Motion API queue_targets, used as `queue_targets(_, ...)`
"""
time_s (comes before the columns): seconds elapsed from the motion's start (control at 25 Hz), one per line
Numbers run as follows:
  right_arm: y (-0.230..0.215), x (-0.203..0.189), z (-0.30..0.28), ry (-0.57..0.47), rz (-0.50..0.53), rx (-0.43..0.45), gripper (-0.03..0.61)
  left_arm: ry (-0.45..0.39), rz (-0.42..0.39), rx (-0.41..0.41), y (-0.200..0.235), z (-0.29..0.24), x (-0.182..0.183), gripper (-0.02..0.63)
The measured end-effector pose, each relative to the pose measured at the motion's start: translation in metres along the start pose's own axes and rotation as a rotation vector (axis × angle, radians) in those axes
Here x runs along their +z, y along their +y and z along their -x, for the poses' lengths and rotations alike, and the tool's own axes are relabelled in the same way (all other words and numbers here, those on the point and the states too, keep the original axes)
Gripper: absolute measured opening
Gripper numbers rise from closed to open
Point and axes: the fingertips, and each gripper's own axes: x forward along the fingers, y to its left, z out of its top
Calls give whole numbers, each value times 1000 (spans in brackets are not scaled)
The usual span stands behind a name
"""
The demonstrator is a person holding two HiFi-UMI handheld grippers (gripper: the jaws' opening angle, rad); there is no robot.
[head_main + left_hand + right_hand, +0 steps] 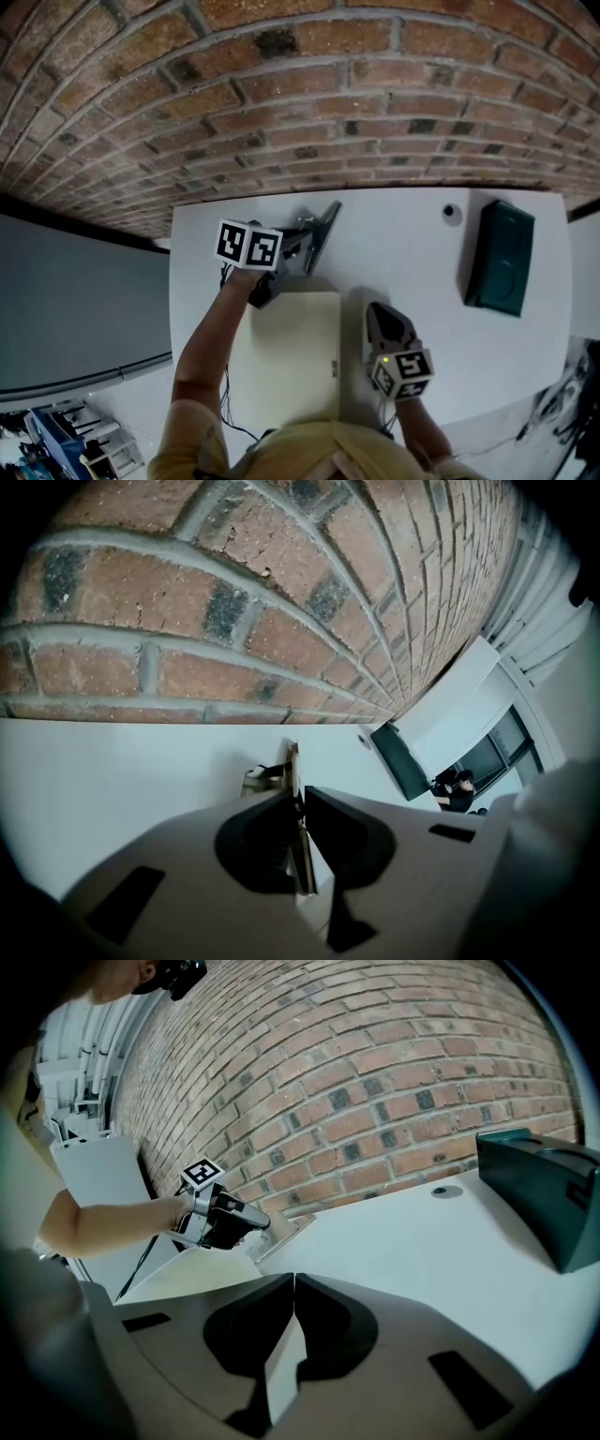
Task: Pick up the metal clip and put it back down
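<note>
The metal clip (319, 239) is a thin grey plate with a wire handle, at the back of the white table (403, 272) near the brick wall. My left gripper (298, 242) is shut on it, and the plate's edge (292, 771) is pinched between the pads. Seen from the right gripper view, the clip (281, 1232) is tilted, its low end close to the tabletop by the left gripper (246, 1222); I cannot tell whether it touches. My right gripper (380, 314) is near the front of the table, shut (293, 1279), holding nothing.
A cream sheet (286, 356) lies on the table between the two grippers. A dark green box (500, 258) stands at the right, with a small round dark knob (452, 213) behind it. The brick wall (309, 103) runs along the table's back edge.
</note>
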Motion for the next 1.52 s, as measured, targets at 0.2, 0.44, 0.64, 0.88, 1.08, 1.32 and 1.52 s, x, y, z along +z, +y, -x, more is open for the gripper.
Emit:
queue_targets(0.2,0,3,4,-9,6,-6,5,19,-9,57,7,0,0,29)
queue_targets(0.44,-1,7,10,-23,10,-12,5,4,-11,142,20,3,1,80)
queue_targets(0.64,-1,8,15,-32,17,-22,5,-62,-27,174,20,18,15,86)
queue_targets(0.88,10,15,22,-58,34,-19,5,-181,-104,212,-3,51,32,56)
queue_targets(1.08,24,24,34,-77,59,-18,5,-288,-152,218,-30,82,32,15)
queue_targets(1.32,36,31,49,-109,86,-34,5,-379,-157,201,-55,112,17,5)
queue_targets(1.52,42,30,66,-120,87,-83,5,-440,-179,179,-77,140,-1,3)
